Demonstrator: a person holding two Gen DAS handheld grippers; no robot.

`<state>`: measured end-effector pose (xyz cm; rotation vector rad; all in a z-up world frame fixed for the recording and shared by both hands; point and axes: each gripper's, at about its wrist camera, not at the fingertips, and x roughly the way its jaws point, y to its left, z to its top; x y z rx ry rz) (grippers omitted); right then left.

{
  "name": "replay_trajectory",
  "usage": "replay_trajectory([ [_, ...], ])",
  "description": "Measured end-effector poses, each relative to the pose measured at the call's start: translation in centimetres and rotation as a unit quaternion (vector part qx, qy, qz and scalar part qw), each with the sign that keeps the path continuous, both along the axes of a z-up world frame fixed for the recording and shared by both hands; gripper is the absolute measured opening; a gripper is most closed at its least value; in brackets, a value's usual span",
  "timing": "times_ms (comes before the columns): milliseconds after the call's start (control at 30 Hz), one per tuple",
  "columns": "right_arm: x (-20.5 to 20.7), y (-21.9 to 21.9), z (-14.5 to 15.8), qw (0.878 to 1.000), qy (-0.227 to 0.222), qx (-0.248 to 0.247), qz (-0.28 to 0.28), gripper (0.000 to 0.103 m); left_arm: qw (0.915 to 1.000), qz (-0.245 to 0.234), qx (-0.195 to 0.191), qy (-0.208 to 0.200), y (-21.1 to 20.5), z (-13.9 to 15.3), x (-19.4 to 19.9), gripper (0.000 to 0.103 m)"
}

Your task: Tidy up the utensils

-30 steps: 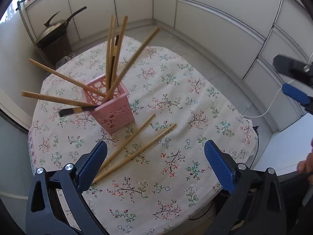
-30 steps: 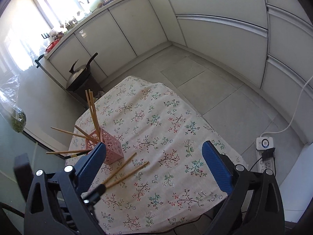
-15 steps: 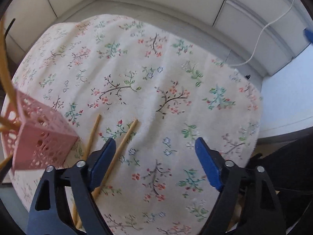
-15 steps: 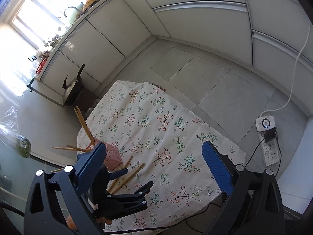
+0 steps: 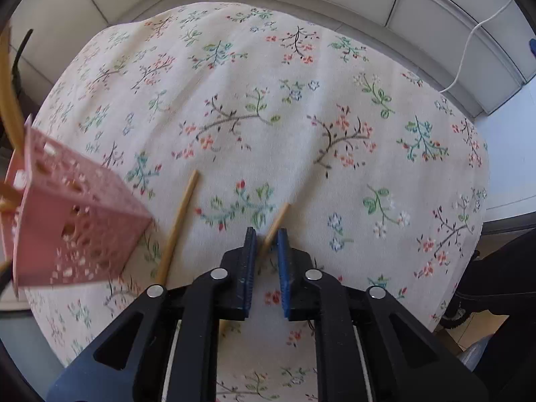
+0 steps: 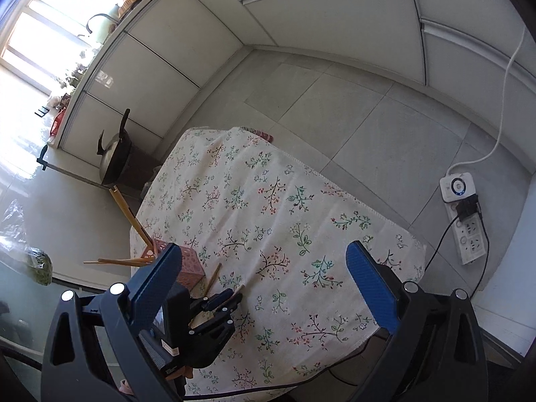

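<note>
Lowered since before, left tool (image 5: 266, 239) closes around chopstick (image 5: 276, 222).

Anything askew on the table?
Yes: several chopsticks jut sideways through the pink basket, rather than standing upright. One loose chopstick lies on the tablecloth beside it.

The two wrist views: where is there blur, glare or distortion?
Left wrist view: the pink holder at the left edge is motion-blurred, while the tablecloth bulges with fisheye distortion. Right wrist view: the window at top left is blown out with glare; cabinet lines curve strongly.
</note>
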<state>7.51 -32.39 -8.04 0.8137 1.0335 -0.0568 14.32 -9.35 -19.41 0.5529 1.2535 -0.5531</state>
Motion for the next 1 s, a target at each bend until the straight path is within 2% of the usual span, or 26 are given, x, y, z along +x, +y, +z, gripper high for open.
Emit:
replay_trajectory([
  [33, 0.2, 0.2, -0.6, 1.0, 0.009, 0.006, 0.0, 0.095, 1.0, 0.004, 0.007, -0.004, 0.2, 0.0, -0.6, 0.005],
  [100, 0.6, 0.9, -2.0, 0.999, 0.03, 0.017, -0.002, 0.095, 0.9996, 0.014, 0.021, -0.009, 0.9, 0.2, -2.2, 0.005],
  [167, 1.3, 2.1, -3.8, 0.998, 0.056, 0.027, 0.006, 0.095, 0.9991, 0.032, 0.017, -0.024, 1.8, 1.7, -3.7, 0.004],
  [300, 2.7, 5.6, -7.3, 0.991, 0.102, 0.087, 0.022, 0.095, 0.9931, 0.09, -0.039, -0.065, 5.1, 7.2, -6.7, 0.004],
  [333, 3.0, 6.5, -7.9, 0.989, 0.107, 0.096, 0.025, 0.093, 0.9898, 0.105, -0.058, -0.078, 6.2, 8.7, -7.5, 0.004],
  [400, 4.1, 8.8, -8.6, 0.989, 0.115, 0.085, 0.033, 0.082, 0.9816, 0.131, -0.094, -0.103, 8.1, 11.5, -8.5, 0.004],
  [467, 4.9, 10.7, -9.2, 0.99, 0.12, 0.065, 0.044, 0.059, 0.9704, 0.158, -0.13, -0.129, 10.6, 13.6, -9.9, 0.004],
  [533, 5.5, 12.2, -9.7, 0.989, 0.123, 0.055, 0.057, 0.048, 0.9601, 0.177, -0.155, -0.151, 12.7, 14.9, -10.5, 0.004],
  [667, 5.3, 15.0, -9.7, 0.993, 0.081, 0.017, 0.088, 0.046, 0.9375, 0.21, -0.202, -0.19, 16.4, 17.7, -11.5, 0.004],
  [700, 5.1, 15.8, -10.0, 0.991, 0.078, 0.014, 0.105, 0.047, 0.9315, 0.218, -0.21, -0.202, 17.0, 18.4, -11.6, 0.004],
  [833, 3.9, 19.2, -11.3, 0.987, 0.093, 0.038, 0.127, 0.048, 0.8931, 0.263, -0.254, -0.262, 20.8, 20.9, -13.0, 0.004],
  [933, 2.9, 22.4, -12.1, 0.985, 0.114, 0.055, 0.114, 0.048, 0.8569, 0.304, -0.273, -0.314, 23.9, 22.6, -14.4, 0.004],
  [1000, 2.4, 24.2, -12.3, 0.985, 0.122, 0.06, 0.103, 0.048, 0.828, 0.335, -0.274, -0.357, 25.7, 23.9, -15.6, 0.004],
])
